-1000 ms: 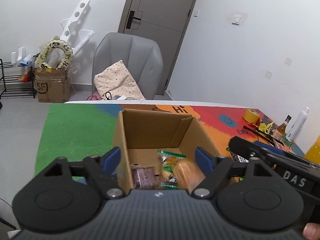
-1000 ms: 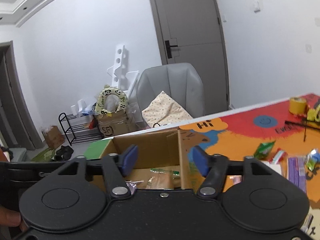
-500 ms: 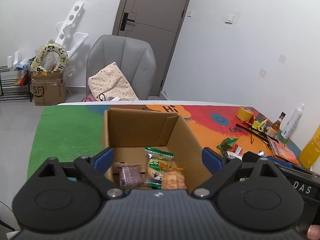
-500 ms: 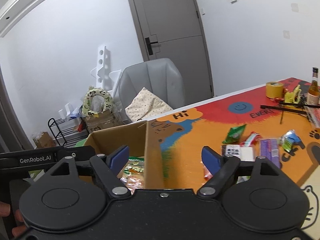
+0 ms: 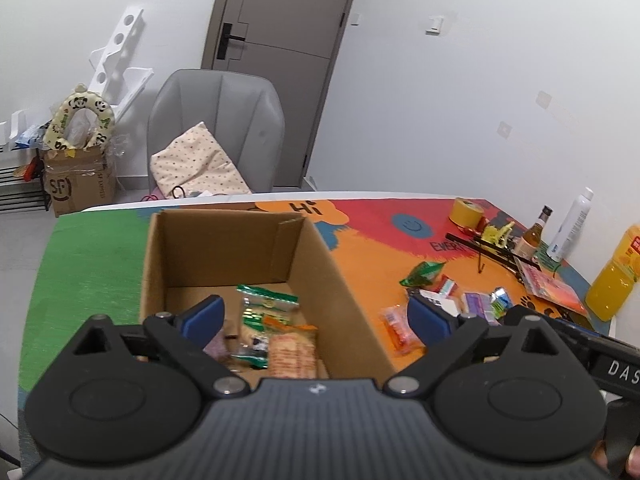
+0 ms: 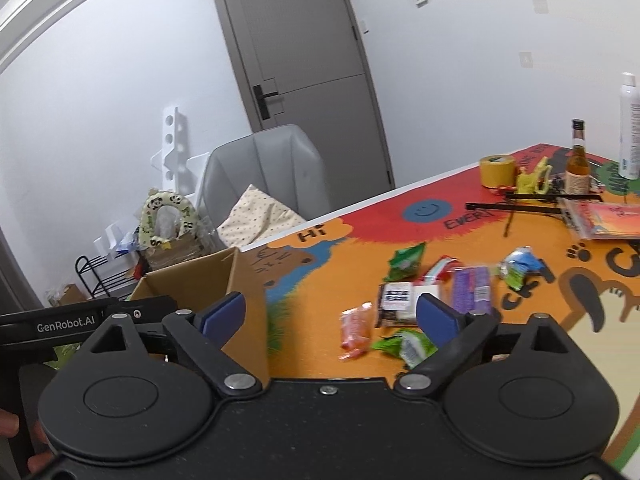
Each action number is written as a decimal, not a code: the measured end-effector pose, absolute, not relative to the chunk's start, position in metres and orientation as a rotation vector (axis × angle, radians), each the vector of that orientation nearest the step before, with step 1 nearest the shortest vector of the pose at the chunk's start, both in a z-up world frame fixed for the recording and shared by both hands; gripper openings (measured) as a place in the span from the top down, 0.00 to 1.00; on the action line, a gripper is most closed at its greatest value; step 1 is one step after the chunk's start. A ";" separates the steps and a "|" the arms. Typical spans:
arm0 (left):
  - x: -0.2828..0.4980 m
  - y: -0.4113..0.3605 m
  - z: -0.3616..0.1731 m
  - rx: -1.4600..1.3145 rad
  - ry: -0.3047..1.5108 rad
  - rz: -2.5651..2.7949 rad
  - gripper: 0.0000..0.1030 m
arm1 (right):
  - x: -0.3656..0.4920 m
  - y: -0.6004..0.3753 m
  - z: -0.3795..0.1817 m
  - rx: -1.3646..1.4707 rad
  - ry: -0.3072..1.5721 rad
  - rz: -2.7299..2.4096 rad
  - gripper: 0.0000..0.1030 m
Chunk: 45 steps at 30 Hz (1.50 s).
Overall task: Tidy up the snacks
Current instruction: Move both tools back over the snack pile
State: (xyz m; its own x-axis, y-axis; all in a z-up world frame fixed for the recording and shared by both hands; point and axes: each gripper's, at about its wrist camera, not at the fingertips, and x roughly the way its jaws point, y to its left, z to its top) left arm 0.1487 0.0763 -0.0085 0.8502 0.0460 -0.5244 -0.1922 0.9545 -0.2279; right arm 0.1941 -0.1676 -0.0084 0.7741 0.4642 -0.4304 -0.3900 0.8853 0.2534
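An open cardboard box [image 5: 224, 248] stands on the colourful mat and holds several snack packets, among them a green-and-white one [image 5: 268, 304] and an orange one [image 5: 290, 354]. My left gripper [image 5: 316, 314] hovers open over the box's near right wall, with nothing between its pads. Right of the box [image 6: 192, 284], my right gripper [image 6: 330, 312] has its jaws opening, also with nothing between them. Just beyond it lie loose snacks: an orange-pink packet [image 6: 354, 328], a green packet [image 6: 404, 344], a white-and-black packet [image 6: 396, 300], a purple bar [image 6: 472, 288] and another green packet [image 6: 404, 260].
At the mat's far right stand a yellow tape roll [image 6: 498, 170], a brown bottle [image 6: 578, 164], a white spray bottle [image 6: 630, 128] and an orange juice bottle [image 5: 616, 276]. A black rod [image 6: 520, 204] and a pink booklet [image 6: 604, 218] lie there. A grey chair [image 5: 216, 128] is behind the table.
Both grippers' jaws have spread wider. The right gripper has swung from over the box to over the loose snacks on its right. The left view has shifted right too.
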 end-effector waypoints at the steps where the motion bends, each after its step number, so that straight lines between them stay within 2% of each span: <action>1: 0.149 0.074 -0.008 -0.276 0.541 0.122 0.05 | 0.194 -0.170 -0.009 0.154 0.505 0.461 0.06; 4: 0.150 0.065 -0.009 -0.268 0.543 0.105 0.05 | 0.192 -0.179 -0.008 0.156 0.500 0.447 0.00; 28: 0.164 -0.002 -0.021 -0.255 0.587 -0.068 0.06 | 0.180 -0.248 -0.027 0.152 0.531 0.334 0.01; 34: 0.173 -0.018 -0.026 -0.222 0.601 -0.092 0.09 | 0.187 -0.255 -0.042 0.160 0.579 0.312 0.12; 37: 0.179 -0.023 -0.029 -0.221 0.607 -0.105 0.13 | 0.191 -0.257 -0.050 0.160 0.603 0.306 0.20; 45: 0.194 -0.038 -0.045 -0.204 0.657 -0.129 0.33 | 0.202 -0.262 -0.069 0.188 0.650 0.308 0.29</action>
State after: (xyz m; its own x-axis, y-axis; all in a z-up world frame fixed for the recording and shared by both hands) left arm 0.1939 -0.0376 -0.0449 0.7849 -0.1828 -0.5921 0.0544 0.9721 -0.2281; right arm 0.2021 -0.2617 -0.0694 0.7529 0.3390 -0.5641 -0.2225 0.9378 0.2666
